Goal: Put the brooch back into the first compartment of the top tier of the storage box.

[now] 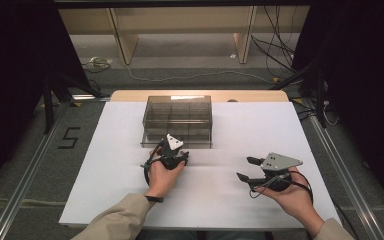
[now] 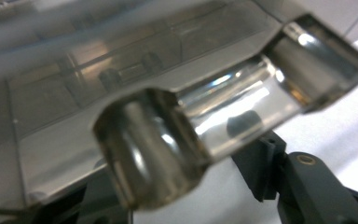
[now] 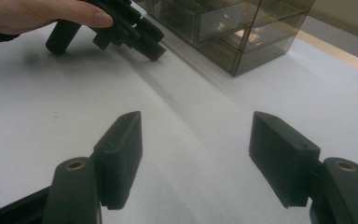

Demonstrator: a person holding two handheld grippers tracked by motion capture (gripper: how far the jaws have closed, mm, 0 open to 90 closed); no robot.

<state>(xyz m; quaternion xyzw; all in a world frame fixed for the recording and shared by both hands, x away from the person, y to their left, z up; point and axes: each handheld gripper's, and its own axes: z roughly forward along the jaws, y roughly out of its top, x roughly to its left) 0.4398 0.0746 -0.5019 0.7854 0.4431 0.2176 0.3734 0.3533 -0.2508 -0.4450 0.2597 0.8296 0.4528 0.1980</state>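
On the floor left of the table [image 1: 105, 165] reads "5" [image 1: 68, 137]; right gripper [image 1: 247, 169] fingers spread, left gripper's [image 1: 172, 150] unclear.

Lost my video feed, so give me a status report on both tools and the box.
Left tool at the clear box front handle, grip unclear. Right tool open, empty, apart over the white table. Nothing in the way.

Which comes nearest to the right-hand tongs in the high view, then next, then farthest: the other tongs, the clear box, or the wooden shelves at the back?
1. Left tongs: nearest to the right tongs, off to their left on the white table.
2. Clear box: farther, at the table's middle back, just past the left tongs.
3. Wooden shelves: farthest, on the floor beyond the table.
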